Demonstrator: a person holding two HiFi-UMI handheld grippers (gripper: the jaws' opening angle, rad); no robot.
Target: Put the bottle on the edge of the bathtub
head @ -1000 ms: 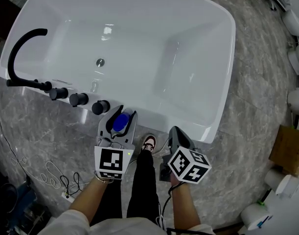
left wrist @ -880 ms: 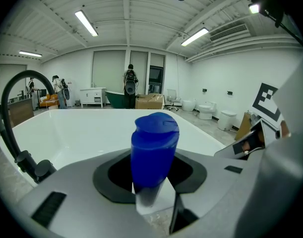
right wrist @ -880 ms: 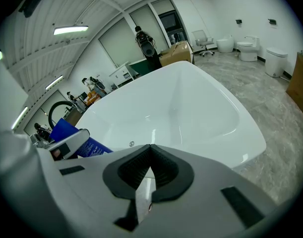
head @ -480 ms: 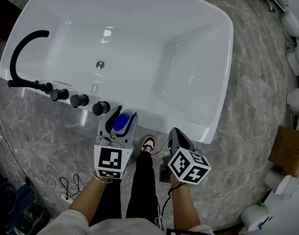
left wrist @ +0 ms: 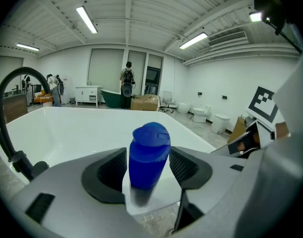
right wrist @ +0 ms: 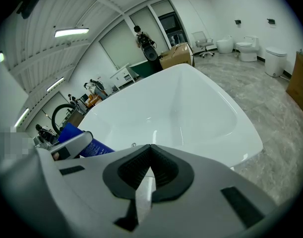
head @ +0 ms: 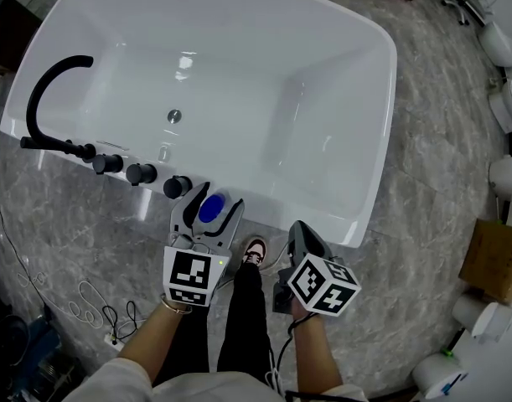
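The blue bottle (head: 210, 208) stands upright on the near rim of the white bathtub (head: 268, 201), just right of the black knobs. My left gripper (head: 214, 199) straddles it and its jaws are opening. In the left gripper view the bottle (left wrist: 149, 157) sits between the pads (left wrist: 109, 170) with a thin gap on each side. My right gripper (head: 300, 227) hovers shut and empty just outside the rim, to the bottle's right. Its pads (right wrist: 163, 170) meet at the tip, and part of the bottle (right wrist: 89, 146) shows at far left.
A black curved faucet (head: 46, 99) and three black knobs (head: 142, 172) line the tub's left near rim. The person's shoe (head: 256, 246) is on the marble floor below. Cables (head: 96, 300) lie at left, a cardboard box (head: 494, 258) and white toilets (head: 507, 44) at right.
The left gripper's jaws have spread apart around the bottle, which stays upright on the rim. The head view has shifted slightly. The right gripper has not moved.
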